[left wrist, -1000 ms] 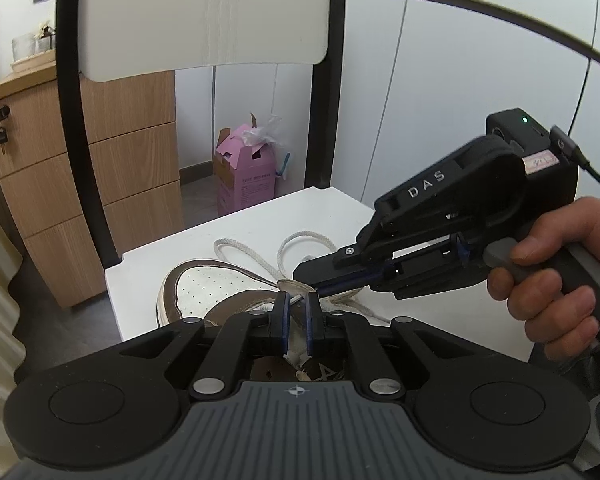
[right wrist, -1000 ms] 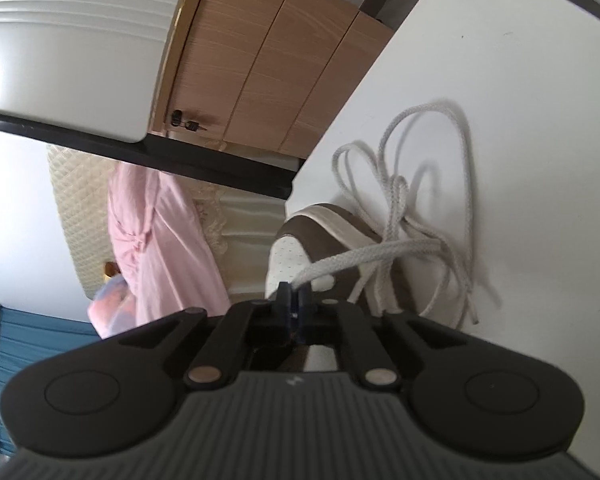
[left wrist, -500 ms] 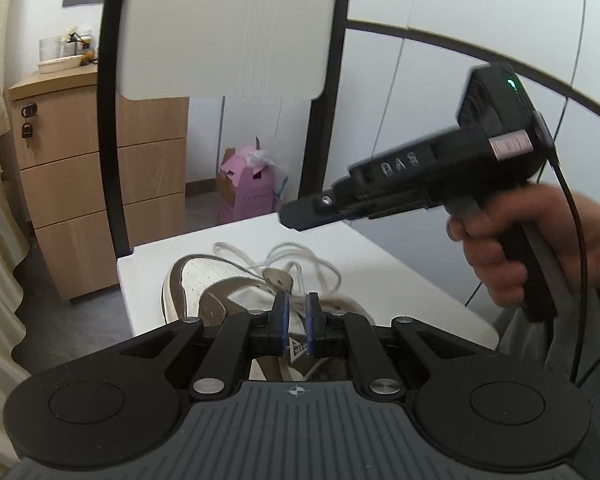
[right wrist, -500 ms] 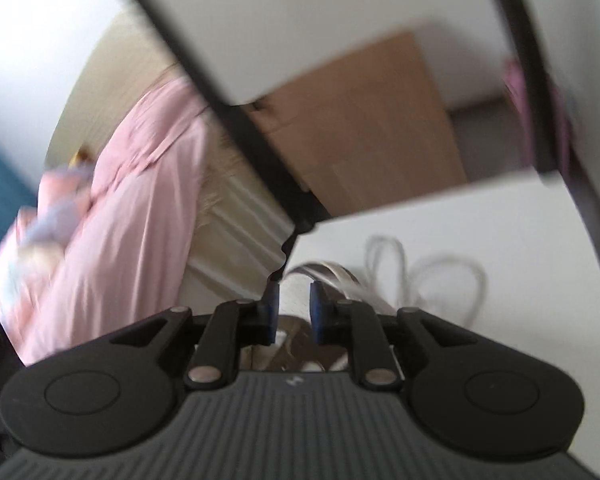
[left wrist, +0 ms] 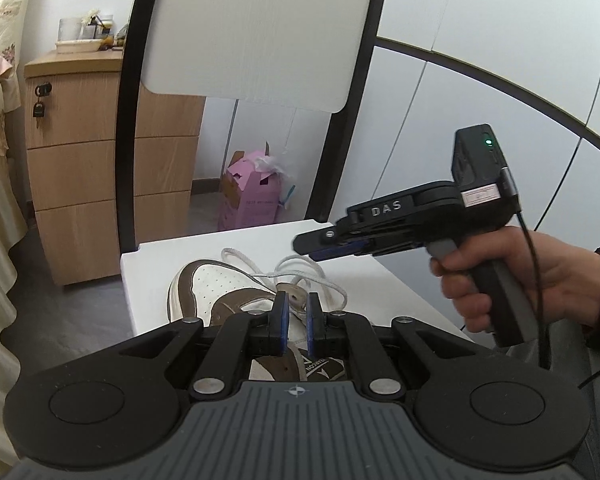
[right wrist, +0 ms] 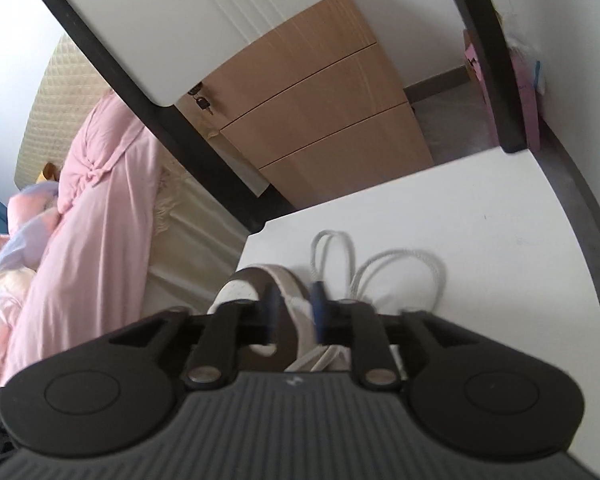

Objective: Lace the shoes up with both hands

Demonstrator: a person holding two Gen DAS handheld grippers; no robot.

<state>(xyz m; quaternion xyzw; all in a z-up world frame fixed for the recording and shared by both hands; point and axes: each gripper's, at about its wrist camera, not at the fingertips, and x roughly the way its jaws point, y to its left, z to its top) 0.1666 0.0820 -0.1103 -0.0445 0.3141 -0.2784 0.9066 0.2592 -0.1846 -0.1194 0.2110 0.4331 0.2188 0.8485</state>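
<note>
A brown-and-white shoe [left wrist: 216,284] [right wrist: 240,292] lies on the small white table [left wrist: 160,272] [right wrist: 480,240], toe pointing away. Its white lace [left wrist: 300,268] [right wrist: 400,268] lies in loose loops beyond the toe. My left gripper [left wrist: 296,312] is low over the shoe's throat, nearly shut, with a brown eyelet flap [left wrist: 296,299] pinched between its tips. My right gripper [left wrist: 306,246] [right wrist: 295,306], held by a hand [left wrist: 520,280], hovers above the shoe and lace. Its jaws are opening and nothing is between them.
A black-framed chair back with a white panel [left wrist: 252,32] rises behind the table. On the left is a wooden drawer cabinet [left wrist: 92,168], and a pink box [left wrist: 252,196] sits on the floor. A bed with pink cloth [right wrist: 100,220] lies left of the table.
The right gripper let go of the lace end it was pinching, lifted off the shoe, rolled and parted its jaws. The left gripper kept its hold and shifted only slightly.
</note>
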